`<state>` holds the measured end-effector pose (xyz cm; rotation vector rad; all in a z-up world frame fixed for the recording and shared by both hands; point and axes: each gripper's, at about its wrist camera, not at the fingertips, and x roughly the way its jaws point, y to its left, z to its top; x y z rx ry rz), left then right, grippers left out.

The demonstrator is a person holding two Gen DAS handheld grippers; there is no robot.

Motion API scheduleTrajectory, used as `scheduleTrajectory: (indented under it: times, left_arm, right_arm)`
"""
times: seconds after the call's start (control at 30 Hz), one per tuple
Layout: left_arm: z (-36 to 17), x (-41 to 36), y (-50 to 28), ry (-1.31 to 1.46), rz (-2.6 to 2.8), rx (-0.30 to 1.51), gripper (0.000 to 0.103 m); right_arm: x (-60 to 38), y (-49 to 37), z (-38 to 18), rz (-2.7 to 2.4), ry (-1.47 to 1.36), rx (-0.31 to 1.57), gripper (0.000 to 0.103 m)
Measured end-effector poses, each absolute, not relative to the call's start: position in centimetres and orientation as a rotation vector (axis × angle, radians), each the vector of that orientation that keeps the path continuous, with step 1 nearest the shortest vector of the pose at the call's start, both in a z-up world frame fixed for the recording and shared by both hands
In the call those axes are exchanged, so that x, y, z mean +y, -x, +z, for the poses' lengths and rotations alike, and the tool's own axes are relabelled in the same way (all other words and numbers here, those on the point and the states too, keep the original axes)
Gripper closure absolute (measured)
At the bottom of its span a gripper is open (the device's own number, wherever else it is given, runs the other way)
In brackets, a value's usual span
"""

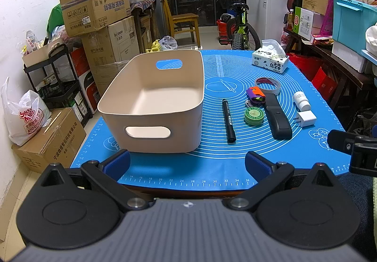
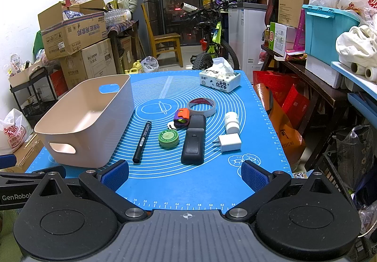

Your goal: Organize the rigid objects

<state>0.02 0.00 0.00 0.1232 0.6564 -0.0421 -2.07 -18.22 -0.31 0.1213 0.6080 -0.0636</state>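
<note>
An empty beige bin (image 1: 153, 102) (image 2: 89, 120) with cut-out handles stands on the left of the blue mat (image 1: 212, 163) (image 2: 188, 182). To its right lie a black marker (image 1: 228, 120) (image 2: 142, 142), a green round tin (image 1: 253, 116) (image 2: 168, 138), a black remote (image 1: 278, 118) (image 2: 194, 142), a white charger plug (image 1: 305, 118) (image 2: 228, 142), a white bottle (image 1: 301, 98) (image 2: 231, 122), a tape roll (image 1: 267, 85) (image 2: 201, 106) and a purple-orange item (image 1: 255, 95) (image 2: 181, 117). My left gripper (image 1: 187, 165) and right gripper (image 2: 185, 176) hover open and empty at the mat's near edge.
A tissue pack (image 1: 269, 62) (image 2: 219, 80) sits at the mat's far right. Stacked cardboard boxes (image 1: 94, 12) and a black cart (image 1: 54, 80) stand left of the table. A bicycle (image 1: 238, 26) and wooden chair (image 1: 181, 22) are behind. Shelves with a blue tub (image 2: 327, 33) line the right.
</note>
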Motion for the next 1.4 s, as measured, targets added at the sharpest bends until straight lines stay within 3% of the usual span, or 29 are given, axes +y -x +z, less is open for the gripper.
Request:
scheduleTrajectory:
  times: [0.97,1.4]
  left_arm:
    - [0.2,0.1,0.0,-0.119,-0.036,0.66,0.001]
    - [4.9,4.7,-5.3,-0.085,0.006,0.658,0.001]
  right_arm:
    - [-18.1,1.8,-0.1,-0.082,-0.1,0.609,0.003]
    - [-16.2,-1.7,2.3,-0.03,-0.09,0.62,0.002]
